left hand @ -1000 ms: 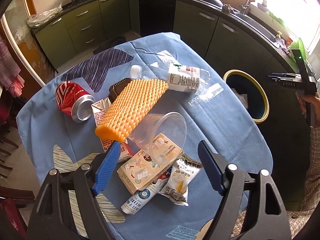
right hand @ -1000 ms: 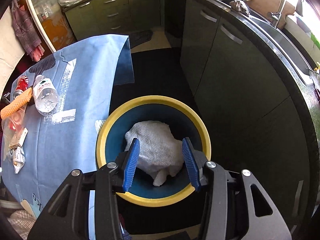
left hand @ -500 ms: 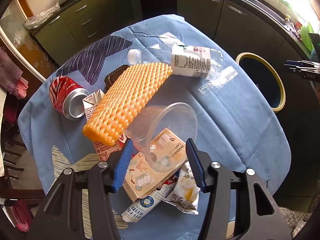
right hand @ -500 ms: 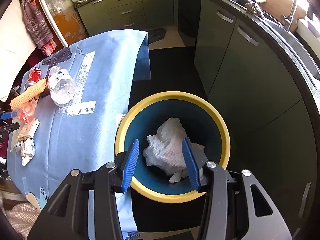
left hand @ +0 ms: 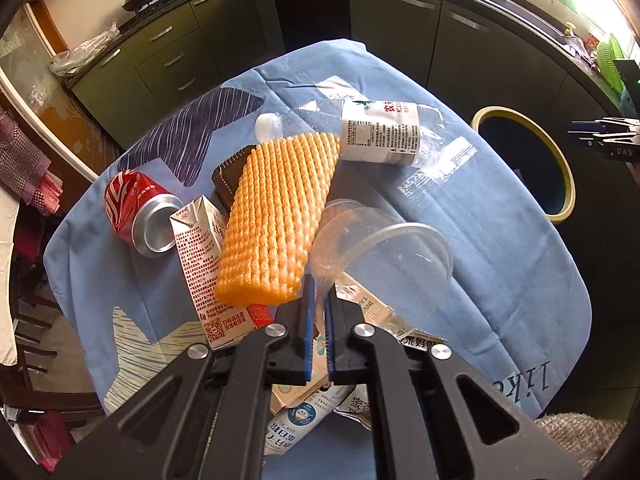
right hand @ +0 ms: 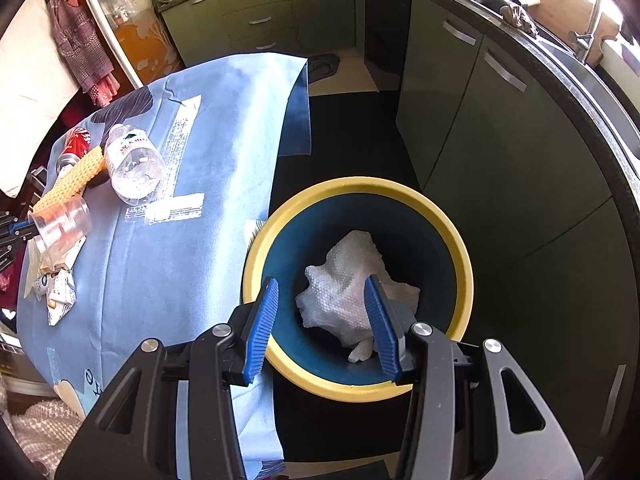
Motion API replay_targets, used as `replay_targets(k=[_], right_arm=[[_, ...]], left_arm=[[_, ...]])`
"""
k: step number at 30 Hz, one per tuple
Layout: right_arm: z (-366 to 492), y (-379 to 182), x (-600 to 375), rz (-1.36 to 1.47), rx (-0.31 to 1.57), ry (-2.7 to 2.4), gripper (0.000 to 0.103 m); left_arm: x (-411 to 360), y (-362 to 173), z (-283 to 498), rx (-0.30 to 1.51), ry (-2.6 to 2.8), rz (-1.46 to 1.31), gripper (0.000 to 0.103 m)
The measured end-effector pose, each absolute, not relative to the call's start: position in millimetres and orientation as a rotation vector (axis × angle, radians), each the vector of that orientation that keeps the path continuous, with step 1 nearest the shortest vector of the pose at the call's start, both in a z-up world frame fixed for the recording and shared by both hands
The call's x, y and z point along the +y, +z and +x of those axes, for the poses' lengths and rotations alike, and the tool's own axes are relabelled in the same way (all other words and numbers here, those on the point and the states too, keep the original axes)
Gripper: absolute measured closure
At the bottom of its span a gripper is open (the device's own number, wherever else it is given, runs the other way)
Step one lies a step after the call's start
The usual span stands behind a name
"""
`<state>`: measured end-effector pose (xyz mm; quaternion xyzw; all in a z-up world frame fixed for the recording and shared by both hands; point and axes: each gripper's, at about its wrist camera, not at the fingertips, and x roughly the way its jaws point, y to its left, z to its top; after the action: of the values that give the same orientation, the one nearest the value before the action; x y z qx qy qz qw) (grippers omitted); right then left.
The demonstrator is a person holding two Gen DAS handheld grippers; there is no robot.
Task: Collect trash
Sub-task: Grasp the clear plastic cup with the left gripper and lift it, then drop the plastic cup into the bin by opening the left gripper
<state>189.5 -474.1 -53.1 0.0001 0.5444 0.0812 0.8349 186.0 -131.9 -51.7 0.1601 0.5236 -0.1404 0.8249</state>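
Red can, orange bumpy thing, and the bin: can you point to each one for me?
Red can point(left hand: 132, 200), left wrist view, on its red side.
Orange bumpy thing point(left hand: 276, 224), left wrist view, on its middle.
Bin point(right hand: 460, 248), right wrist view, on its yellow rim.

Clear plastic cup point(left hand: 380, 256) is lain on its side near-centre on the blue tablecloth point(left hand: 500, 272), orange foam net sleeve point(left hand: 276, 224) just left, clear plastic water bottle point(left hand: 376, 132) beyond. Yellow-rimmed bin point(right hand: 356, 280) is set right of the table, crumpled white paper point(right hand: 352, 280) inside.

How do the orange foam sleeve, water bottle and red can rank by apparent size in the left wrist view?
1. orange foam sleeve
2. water bottle
3. red can
The sleeve lies nearer the camera, so its lead over the bottle is unsure.
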Motion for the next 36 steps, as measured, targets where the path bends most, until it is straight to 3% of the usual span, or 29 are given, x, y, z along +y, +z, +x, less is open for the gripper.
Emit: replay_targets(k=[10,18,29,31,33,36], right_arm=[[184,-53,-488,0.011,1.155,0.138,0.058],[171,-56,-516,0.04,1.149,0.092,0.058],[136,-61,-568,0.104,1.145,0.018,0.058],[130,-62,-575,0.111,1.147,0.006,0.058],[125,-62,-580,0.118,1.147,-0.003,0.057],[120,-62,-584,0.122,1.147,-0.006,0.056]], left_arm=[[-164,-19,168,1.066,-0.417,0.355,0.099],[-255,-1,180,1.032,-0.612,0.382,0.099],[-415,-55,227,1.105,-0.735,0.465,0.098],[-432,-70,232,1.119,-0.724,0.484,0.09],[-441,-77,233,1.122,-0.72,0.497,0.069],[-438,-73,228,1.111,-0.729,0.488,0.058]])
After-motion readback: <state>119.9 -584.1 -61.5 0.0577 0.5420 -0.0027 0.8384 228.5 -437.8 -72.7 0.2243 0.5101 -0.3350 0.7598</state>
